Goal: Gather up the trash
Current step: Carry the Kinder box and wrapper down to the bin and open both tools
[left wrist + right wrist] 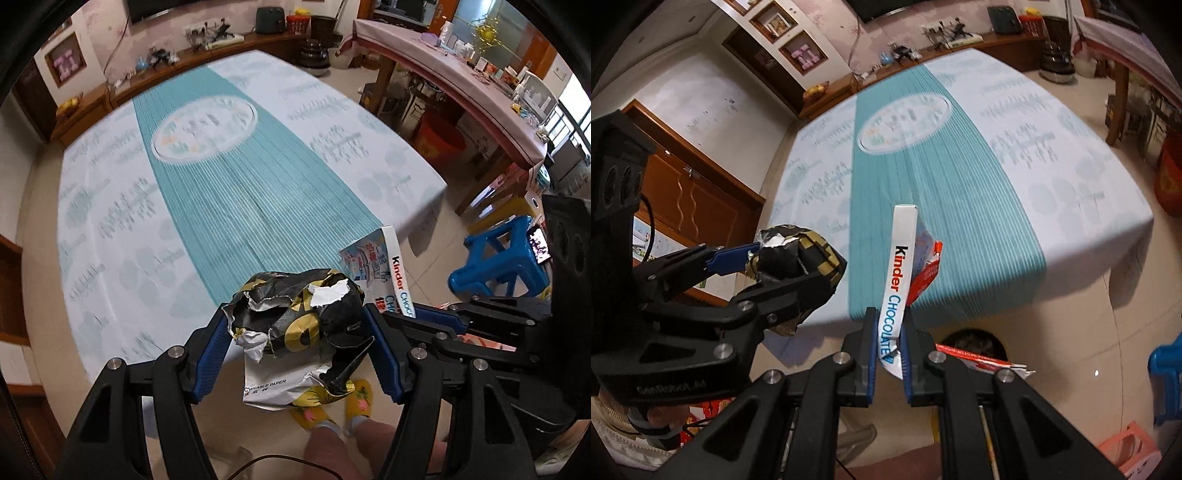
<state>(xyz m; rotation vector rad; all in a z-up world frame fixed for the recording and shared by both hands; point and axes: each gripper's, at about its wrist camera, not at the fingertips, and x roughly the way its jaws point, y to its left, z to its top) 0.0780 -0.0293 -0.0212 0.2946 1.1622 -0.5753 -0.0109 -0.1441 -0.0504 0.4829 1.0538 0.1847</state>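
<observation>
Two pieces of trash, each clamped in a hand-held gripper above the bench's near edge.
Left hand-held gripper squeezes a crumpled black-and-gold paper bag; right hand-held gripper, nearly together, pinches a flattened white Kinder Chocolate carton; both tilt steeply down over the teal-striped bench.

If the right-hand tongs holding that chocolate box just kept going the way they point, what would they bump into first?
Probably the table. The right tongs, shut on the chocolate box, aim down at its near edge with the striped cloth, and nothing else shows in between. Depth is hard to judge, so the box would likely touch first.
</observation>
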